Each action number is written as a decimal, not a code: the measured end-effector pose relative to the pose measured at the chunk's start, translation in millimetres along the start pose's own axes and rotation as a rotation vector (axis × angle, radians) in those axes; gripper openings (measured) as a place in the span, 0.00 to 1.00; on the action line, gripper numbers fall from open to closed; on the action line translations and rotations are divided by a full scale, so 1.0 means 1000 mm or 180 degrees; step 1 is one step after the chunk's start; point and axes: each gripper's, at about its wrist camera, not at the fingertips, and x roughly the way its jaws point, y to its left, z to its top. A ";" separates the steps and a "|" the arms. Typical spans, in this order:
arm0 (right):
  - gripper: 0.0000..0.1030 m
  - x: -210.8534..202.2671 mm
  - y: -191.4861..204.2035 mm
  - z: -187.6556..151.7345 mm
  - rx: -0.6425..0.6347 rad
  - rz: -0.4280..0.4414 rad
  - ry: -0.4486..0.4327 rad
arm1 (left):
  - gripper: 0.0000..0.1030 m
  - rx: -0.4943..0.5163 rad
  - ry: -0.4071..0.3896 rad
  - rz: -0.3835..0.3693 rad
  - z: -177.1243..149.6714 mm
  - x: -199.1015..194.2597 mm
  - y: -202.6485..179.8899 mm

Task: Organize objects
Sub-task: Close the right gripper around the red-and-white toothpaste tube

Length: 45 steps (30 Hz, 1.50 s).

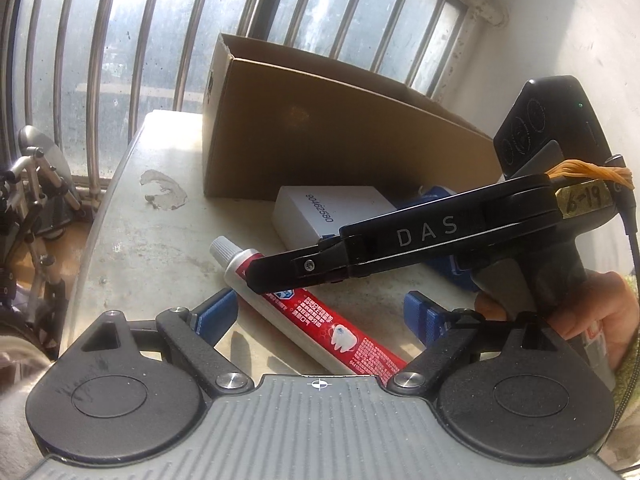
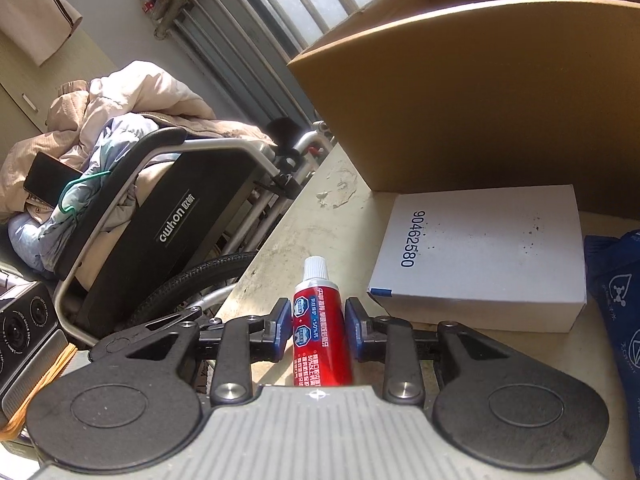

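Observation:
A red and white toothpaste tube [image 1: 344, 336] with a white cap lies on the pale table [image 1: 132, 240]. My right gripper [image 1: 256, 276] comes in from the right, its black fingers closed on the tube just below the cap. In the right wrist view its blue pads press both sides of the tube [image 2: 320, 344], so the right gripper [image 2: 318, 322] is shut on it. My left gripper [image 1: 320, 314] is open, its blue pads standing wide on either side of the tube's lower half without touching it.
An open cardboard box [image 1: 340, 132] stands at the back of the table, by the barred window. A white carton [image 2: 480, 256] lies in front of it, beside a blue bag [image 2: 616, 300]. A wheelchair [image 2: 160, 220] piled with clothes stands off the table's left edge.

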 end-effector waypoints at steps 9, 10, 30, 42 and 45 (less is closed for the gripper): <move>0.32 -0.027 -0.023 -0.015 0.0260 0.0042 0.0092 | 0.89 -0.0026 0.0183 -0.0201 -0.007 -0.010 -0.007; 0.32 -0.028 -0.024 -0.017 0.0279 0.0054 0.0114 | 0.89 -0.0034 0.0205 -0.0245 -0.008 -0.009 -0.008; 0.33 -0.016 -0.038 -0.022 0.0713 0.0524 0.0213 | 0.89 -0.0310 0.0232 -0.0538 -0.011 -0.002 -0.001; 0.33 -0.012 -0.035 -0.018 0.0673 0.0505 0.0209 | 0.77 -0.0242 0.0124 -0.0452 -0.012 -0.009 0.002; 0.34 -0.011 -0.030 -0.015 0.0586 0.0430 0.0202 | 0.74 -0.0167 0.0104 -0.0386 -0.012 -0.009 0.000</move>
